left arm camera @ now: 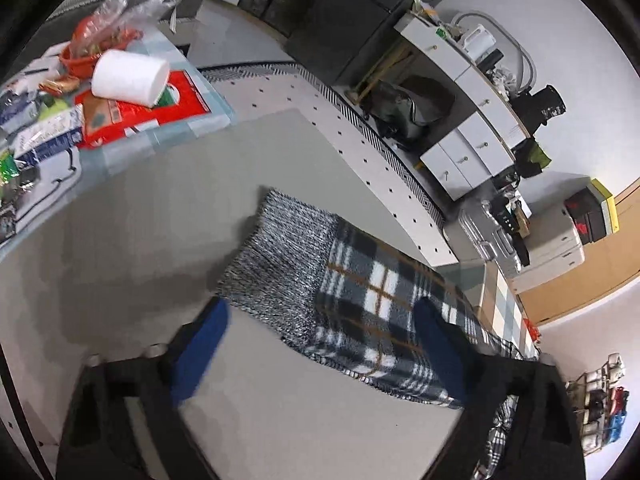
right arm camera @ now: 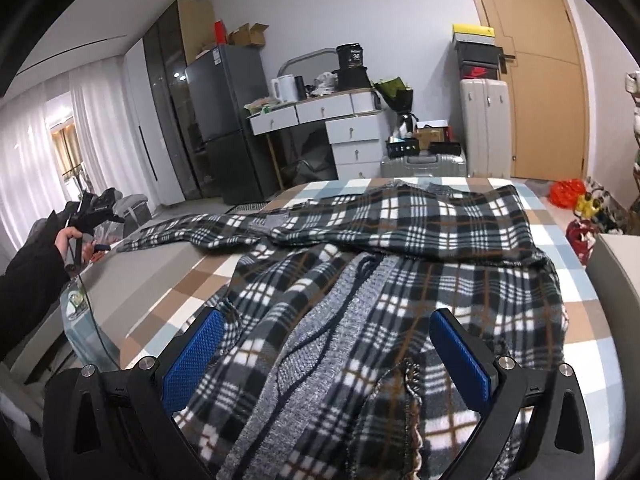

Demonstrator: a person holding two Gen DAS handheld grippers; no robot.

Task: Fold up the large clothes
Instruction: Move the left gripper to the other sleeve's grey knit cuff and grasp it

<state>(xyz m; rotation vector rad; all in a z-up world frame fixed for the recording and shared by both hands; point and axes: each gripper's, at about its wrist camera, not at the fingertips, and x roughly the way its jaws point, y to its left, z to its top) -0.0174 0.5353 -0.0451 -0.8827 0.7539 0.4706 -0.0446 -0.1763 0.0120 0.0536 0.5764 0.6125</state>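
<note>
A large plaid fleece garment [right arm camera: 440, 220] with grey knit trim lies spread and rumpled on a checked bed cover [right arm camera: 592, 320]. My right gripper [right arm camera: 326, 316] hovers over its near part, jaws wide open, with bunched plaid and a grey knit band [right arm camera: 320, 344] between the blue pads [right arm camera: 192, 360]. One sleeve [right arm camera: 192, 236] stretches left onto a grey surface [left arm camera: 160, 220]. There my left gripper [left arm camera: 322, 304] stands open astride the sleeve's end, its grey knit cuff [left arm camera: 280, 256] and plaid cloth [left arm camera: 380, 296] lying between the fingers, not pinched. A hand [right arm camera: 66, 238] in a black sleeve holds that gripper.
A white paper roll [left arm camera: 130, 76], red packets [left arm camera: 148, 112] and a plastic bag [left arm camera: 132, 4] crowd the surface beyond the cuff. Past the bed stand a white drawer desk [right arm camera: 344, 120], a dark fridge [right arm camera: 228, 120], suitcases [right arm camera: 484, 128] and a wooden door [right arm camera: 548, 92].
</note>
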